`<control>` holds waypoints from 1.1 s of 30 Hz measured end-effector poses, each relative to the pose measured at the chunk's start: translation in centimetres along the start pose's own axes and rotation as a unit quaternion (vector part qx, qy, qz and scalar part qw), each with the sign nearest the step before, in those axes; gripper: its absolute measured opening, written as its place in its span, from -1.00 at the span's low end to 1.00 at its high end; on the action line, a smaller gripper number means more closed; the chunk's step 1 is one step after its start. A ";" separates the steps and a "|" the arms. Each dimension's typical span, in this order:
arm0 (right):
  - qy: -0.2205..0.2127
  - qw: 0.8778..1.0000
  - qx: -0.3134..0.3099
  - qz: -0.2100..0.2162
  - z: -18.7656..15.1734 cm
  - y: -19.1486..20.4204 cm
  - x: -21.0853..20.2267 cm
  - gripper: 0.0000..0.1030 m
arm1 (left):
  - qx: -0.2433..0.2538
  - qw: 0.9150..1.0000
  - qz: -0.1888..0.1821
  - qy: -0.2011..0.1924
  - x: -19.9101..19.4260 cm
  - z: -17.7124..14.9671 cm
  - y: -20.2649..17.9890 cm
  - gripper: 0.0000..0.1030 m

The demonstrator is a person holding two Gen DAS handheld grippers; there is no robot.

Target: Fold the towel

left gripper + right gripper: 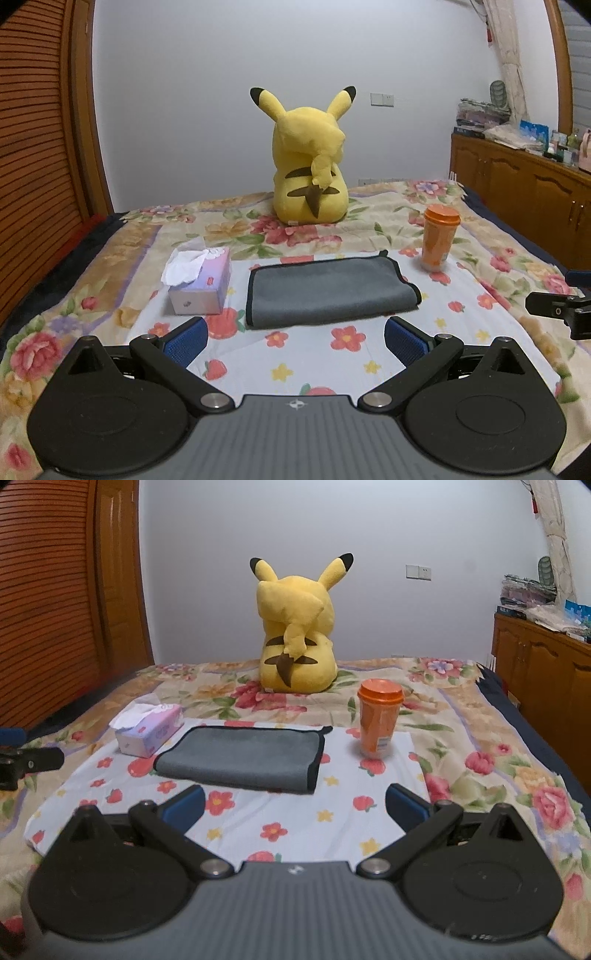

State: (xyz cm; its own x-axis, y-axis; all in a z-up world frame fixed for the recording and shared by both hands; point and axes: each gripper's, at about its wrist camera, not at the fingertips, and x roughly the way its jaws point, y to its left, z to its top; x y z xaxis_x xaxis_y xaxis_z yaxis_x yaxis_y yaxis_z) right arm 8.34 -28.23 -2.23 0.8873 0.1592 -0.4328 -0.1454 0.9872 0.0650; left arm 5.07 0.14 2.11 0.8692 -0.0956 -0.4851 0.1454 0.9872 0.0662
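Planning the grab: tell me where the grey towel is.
In both wrist views the grey towel lies centred on the bed, between the tissue box on its left and the orange cup on its right.

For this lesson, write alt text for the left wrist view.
A grey towel lies folded on a floral bedspread, ahead of the open left gripper. A tissue box sits to its left, an orange cup to its right, a yellow plush toy behind.
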 end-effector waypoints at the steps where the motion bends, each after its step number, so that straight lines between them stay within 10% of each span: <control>1: 0.001 1.000 0.001 0.000 -0.2 0.0 -0.1 1.00 | 0.000 1.000 0.000 0.002 0.0 -0.2 -0.1 1.00; 33: 0.026 1.000 -0.003 0.003 -3.6 1.5 -0.1 1.00 | -0.010 0.999 -0.008 0.045 1.3 -6.1 -1.0 1.00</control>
State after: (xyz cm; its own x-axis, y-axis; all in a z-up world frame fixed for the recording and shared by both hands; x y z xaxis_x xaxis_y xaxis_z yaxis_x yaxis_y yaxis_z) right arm 6.48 -26.80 -5.31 0.8626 0.1635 -0.4787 -0.1527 0.9863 0.0618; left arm 3.19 -0.17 -3.88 0.8212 -0.0998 -0.5618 0.1478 0.9882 0.0405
